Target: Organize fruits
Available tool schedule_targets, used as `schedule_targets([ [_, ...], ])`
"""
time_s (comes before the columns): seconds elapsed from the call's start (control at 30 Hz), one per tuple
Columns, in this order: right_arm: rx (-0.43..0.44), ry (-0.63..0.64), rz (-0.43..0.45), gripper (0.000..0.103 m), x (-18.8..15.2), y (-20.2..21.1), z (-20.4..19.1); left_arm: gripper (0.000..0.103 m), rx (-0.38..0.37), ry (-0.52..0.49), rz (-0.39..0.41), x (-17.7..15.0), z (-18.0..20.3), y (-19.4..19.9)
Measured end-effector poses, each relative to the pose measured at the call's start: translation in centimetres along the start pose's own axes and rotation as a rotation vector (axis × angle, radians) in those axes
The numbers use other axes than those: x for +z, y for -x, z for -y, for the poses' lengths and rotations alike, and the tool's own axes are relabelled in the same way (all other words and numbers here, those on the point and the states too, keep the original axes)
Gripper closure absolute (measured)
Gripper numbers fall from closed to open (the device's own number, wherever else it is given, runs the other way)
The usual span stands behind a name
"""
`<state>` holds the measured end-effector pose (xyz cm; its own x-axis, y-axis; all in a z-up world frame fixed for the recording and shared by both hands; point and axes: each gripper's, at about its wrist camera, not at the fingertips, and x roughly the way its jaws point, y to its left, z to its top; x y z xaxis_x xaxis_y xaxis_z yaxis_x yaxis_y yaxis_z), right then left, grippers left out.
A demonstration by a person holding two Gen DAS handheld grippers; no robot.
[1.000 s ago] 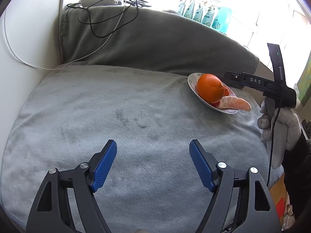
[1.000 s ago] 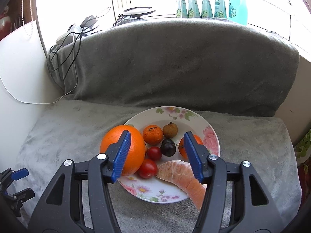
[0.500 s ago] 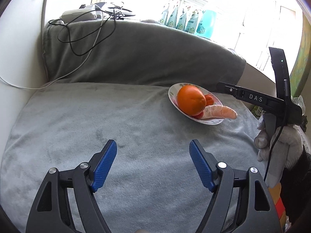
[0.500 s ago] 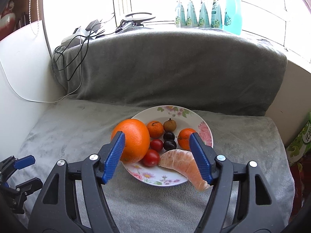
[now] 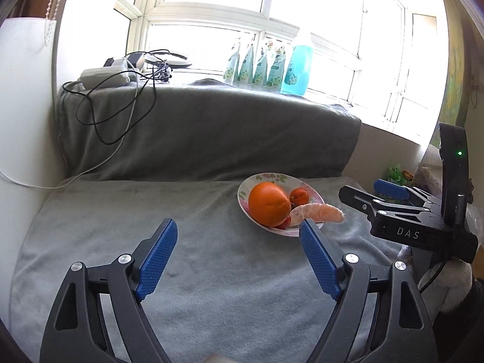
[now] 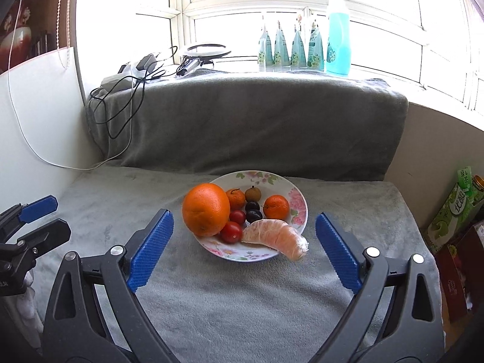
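Observation:
A floral plate (image 6: 298, 199) sits on the grey blanket and holds a large orange (image 6: 205, 208), two small tangerines, two cherry tomatoes (image 6: 231, 232), dark plums, a brown longan and a peeled pomelo segment (image 6: 273, 237) that overhangs the near rim. My right gripper (image 6: 243, 248) is open and empty, just in front of the plate. My left gripper (image 5: 236, 254) is open and empty, to the left of the plate (image 5: 245, 189). The orange (image 5: 267, 208) and segment (image 5: 317, 213) show there too.
A grey blanket (image 6: 242, 296) covers the seat and backrest. Cables and a power adapter (image 6: 121, 81) lie on the backrest top left. Bottles (image 6: 302, 48) stand on the windowsill. A white panel (image 6: 36, 115) is at left. Boxes (image 6: 456, 208) sit at right.
Both grippers have pulled back and tilted up from the plate. The right jaws have opened wider. The fruit has not moved.

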<state>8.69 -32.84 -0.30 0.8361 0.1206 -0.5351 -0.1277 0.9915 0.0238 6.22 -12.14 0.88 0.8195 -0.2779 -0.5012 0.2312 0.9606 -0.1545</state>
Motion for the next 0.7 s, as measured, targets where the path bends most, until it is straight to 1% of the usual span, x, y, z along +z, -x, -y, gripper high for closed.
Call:
schedule_targets([
  [0.1,-0.015,-0.005,0.006,0.005,-0.4,0.8,0.1,0.02,0.008,-0.022,-0.007,0.0,0.7,-0.3],
  [0.17,-0.03,-0.004,0.018,0.001,-0.7,1.3,0.1,0.02,0.014,-0.027,-0.014,0.0,1.1,-0.5],
  [0.2,-0.035,-0.005,0.023,0.0,-0.9,1.5,0.2,0.02,0.014,-0.028,-0.019,-0.1,1.2,-0.5],
  [0.33,-0.032,-0.025,0.021,0.0,-1.1,2.0,0.5,0.02,0.013,-0.015,-0.044,-0.2,1.4,-0.9],
  [0.4,-0.035,-0.032,0.02,0.0,-1.2,2.0,0.7,0.02,0.026,-0.024,-0.057,-0.3,1.6,-1.0],
  [0.5,-0.034,-0.046,0.017,0.0,-1.3,1.9,0.9,0.02,0.042,-0.032,-0.06,-0.5,1.8,-0.9],
  [0.7,-0.035,-0.056,0.011,0.0,-1.3,1.7,1.1,0.02,0.045,-0.021,-0.065,-0.4,1.7,-0.9],
])
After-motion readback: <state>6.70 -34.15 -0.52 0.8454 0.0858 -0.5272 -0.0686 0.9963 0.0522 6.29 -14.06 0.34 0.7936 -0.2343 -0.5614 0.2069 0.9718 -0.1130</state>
